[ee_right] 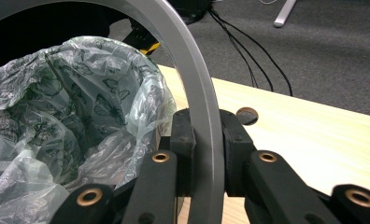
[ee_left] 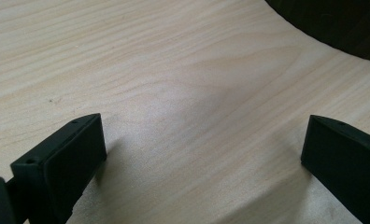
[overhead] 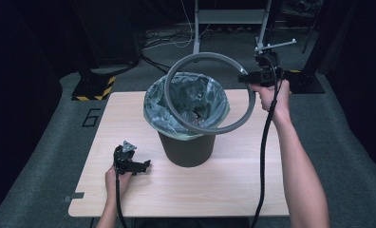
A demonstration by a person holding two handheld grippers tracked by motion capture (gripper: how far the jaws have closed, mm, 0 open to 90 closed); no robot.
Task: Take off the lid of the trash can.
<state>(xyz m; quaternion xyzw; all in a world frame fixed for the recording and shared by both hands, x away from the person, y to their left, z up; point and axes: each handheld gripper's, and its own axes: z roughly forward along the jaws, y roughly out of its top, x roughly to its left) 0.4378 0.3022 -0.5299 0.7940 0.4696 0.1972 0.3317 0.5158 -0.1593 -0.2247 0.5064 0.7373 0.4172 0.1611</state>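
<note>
Above the lined bin [overhead: 186,124], ring [overhead: 210,92] hangs clamped.

Ring [ee_right: 199,107]: top arc cut by the upper edge in the right gripper view, lower run cut by the bottom edge; the stretch inside the right tongs [ee_right: 206,154] is covered by the pads.

Bin [ee_left: 332,23]: only a dark curved slice of wall in the left gripper view, the rest past the top and right edges.

Bag [overhead: 186,102]: contents too dim to tell in the high view.

Left tongs [ee_left: 202,149]: right jaw cut by the right edge.

Surface [overhead: 224,175]: near edge partly behind the forearms.
</note>
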